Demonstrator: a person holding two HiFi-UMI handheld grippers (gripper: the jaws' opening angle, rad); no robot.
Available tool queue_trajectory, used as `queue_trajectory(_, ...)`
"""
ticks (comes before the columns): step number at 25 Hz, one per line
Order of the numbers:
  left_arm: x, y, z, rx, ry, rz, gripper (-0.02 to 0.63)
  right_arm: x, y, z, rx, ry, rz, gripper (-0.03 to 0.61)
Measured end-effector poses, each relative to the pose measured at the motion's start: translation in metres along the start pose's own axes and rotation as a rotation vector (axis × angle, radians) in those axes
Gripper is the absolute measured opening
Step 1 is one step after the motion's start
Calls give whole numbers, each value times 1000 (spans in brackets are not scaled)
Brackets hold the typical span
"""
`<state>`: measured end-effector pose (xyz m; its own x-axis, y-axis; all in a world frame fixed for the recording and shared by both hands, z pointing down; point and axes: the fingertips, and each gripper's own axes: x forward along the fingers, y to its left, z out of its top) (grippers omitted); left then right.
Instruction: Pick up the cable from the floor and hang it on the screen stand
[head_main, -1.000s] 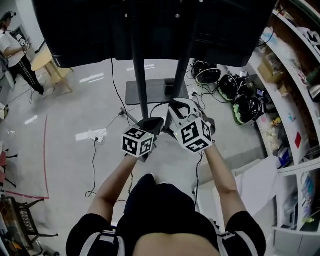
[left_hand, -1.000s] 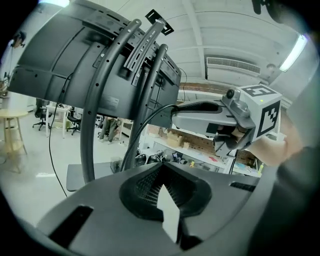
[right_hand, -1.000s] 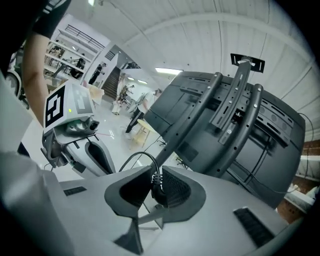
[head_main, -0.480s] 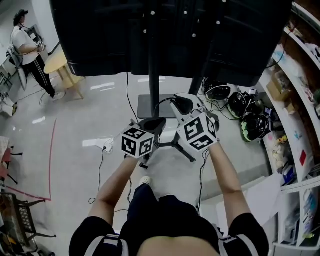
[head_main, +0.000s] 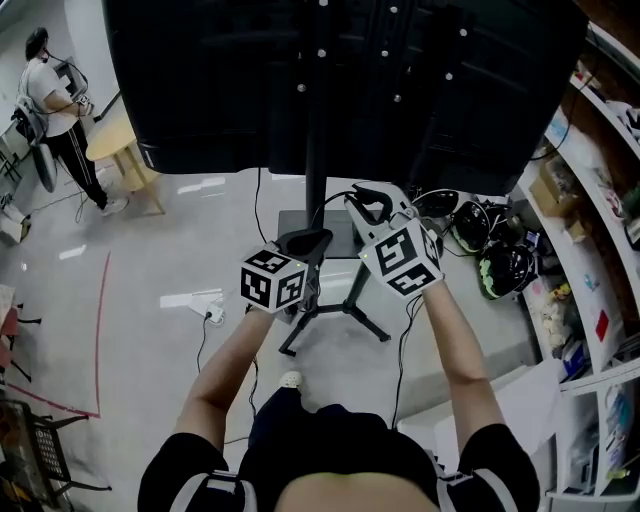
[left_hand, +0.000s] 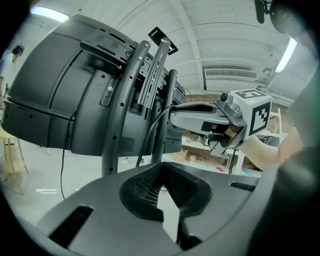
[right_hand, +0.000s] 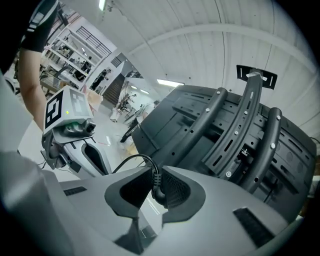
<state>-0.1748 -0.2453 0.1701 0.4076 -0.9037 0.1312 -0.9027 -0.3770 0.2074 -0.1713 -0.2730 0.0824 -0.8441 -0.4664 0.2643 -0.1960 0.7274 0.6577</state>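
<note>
The black back of the screen (head_main: 250, 90) fills the top of the head view. The screen stand (head_main: 317, 195) drops from it to the pale floor (head_main: 140, 270), which is open toward the left edge, while shelves (head_main: 600, 190) crowd the right. At centre, just under the screen's lower edge, the right gripper (head_main: 372, 205) is clamped on the cable (right_hand: 155, 181); its ribbed end stands about upright between the pads and its cord arcs away to the left. Beside it on the left, the left gripper (left_hand: 161, 182) has its jaws a narrow slit apart with nothing seen between.
</note>
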Motion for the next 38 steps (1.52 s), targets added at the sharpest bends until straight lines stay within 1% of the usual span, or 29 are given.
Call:
queue_trajectory(5, 6, 1, 23, 23, -10, -50, 3, 10, -27, 22, -28, -22, -27, 77)
queue_trajectory(12, 6, 11, 58, 51, -52, -74, 3, 21, -68, 61, -97, -56, -76, 75)
queue_trajectory(16, 11, 8, 76, 71, -71, -111, 3, 19, -95, 80, -90, -93, -101, 75)
queue_trajectory(20, 26, 0, 97, 98, -94, -152, 3, 8, -137, 97, -119, -106, -160, 74)
queue_trajectory(24, 46, -8, 122, 124, -126, -188, 3, -7, -181, 117, -117, -124, -199, 74)
queue_trajectory(32, 93, -33, 168, 184, -163, -273, 3, -27, -264, 143, -237, -71, -302, 72)
queue_trajectory(38, 111, -36, 196, 198, -176, -312, 3, -35, -314, 161, -271, -42, -357, 72)
